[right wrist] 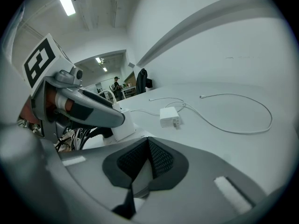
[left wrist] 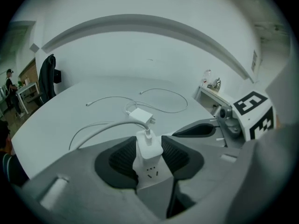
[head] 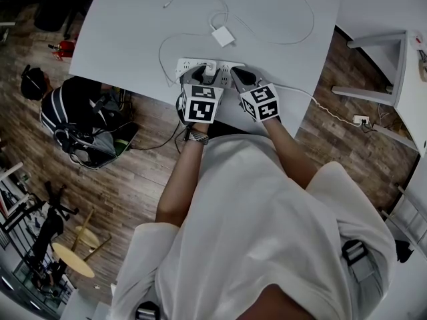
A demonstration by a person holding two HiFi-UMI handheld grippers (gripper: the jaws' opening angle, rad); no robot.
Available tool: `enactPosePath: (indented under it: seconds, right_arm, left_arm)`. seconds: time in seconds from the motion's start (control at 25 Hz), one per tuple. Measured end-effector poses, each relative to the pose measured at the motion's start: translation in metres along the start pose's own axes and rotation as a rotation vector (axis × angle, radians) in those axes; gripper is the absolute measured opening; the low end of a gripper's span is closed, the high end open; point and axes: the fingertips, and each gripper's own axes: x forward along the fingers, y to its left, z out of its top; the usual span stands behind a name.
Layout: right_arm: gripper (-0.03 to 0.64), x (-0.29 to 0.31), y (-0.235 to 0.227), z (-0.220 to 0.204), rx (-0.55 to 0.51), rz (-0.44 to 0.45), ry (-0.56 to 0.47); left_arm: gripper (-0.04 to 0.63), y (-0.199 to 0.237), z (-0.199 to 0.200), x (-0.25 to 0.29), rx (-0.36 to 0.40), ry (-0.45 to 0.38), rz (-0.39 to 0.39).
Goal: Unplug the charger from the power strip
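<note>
Head view: a smooth white counter (head: pixel 133 32) carries a white rectangular power strip (head: pixel 225 65) at its near edge. The left claw (head: pixel 198 73) and right claw (head: pixel 235 75) are both at the power strip.

Left gripper view: the boxy white charger (left wrist: pixel 149 147) stands plugged into the power strip, between parted jaws with ribbed black pads (left wrist: pixel 122 158).

Right gripper view: the jaws meet at their tips.

- Power strip (head: pixel 225 65): mostly hidden under left gripper (head: pixel 199 73) and right gripper (head: pixel 239 73).
- Plugged charger (left wrist: pixel 149 146): unseen from the head view.
- Far-left person (left wrist: pixel 9 85): too small.
</note>
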Motion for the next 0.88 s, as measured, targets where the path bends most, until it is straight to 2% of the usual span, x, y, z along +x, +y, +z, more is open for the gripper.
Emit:
enactPosePath:
  seconds: [0.28, 0.6, 0.88]
  right_arm:
    - [0.002, 0.001, 0.0, 0.0, 0.001, -0.004, 0.0]
    - [0.002, 0.002, 0.0, 0.0, 0.002, -0.004, 0.002]
    - [0.002, 0.001, -0.003, -0.001, 0.002, -0.004, 0.003]
  left_arm:
    - [0.178, 0.0, -0.003, 0.012, 0.087, 0.036, 0.024]
    - [0.173, 0.001, -0.003, 0.013, 0.053, 0.014, 0.017]
    - [0.173, -0.004, -0.005, 0.015, 0.139, 0.037, 0.061]
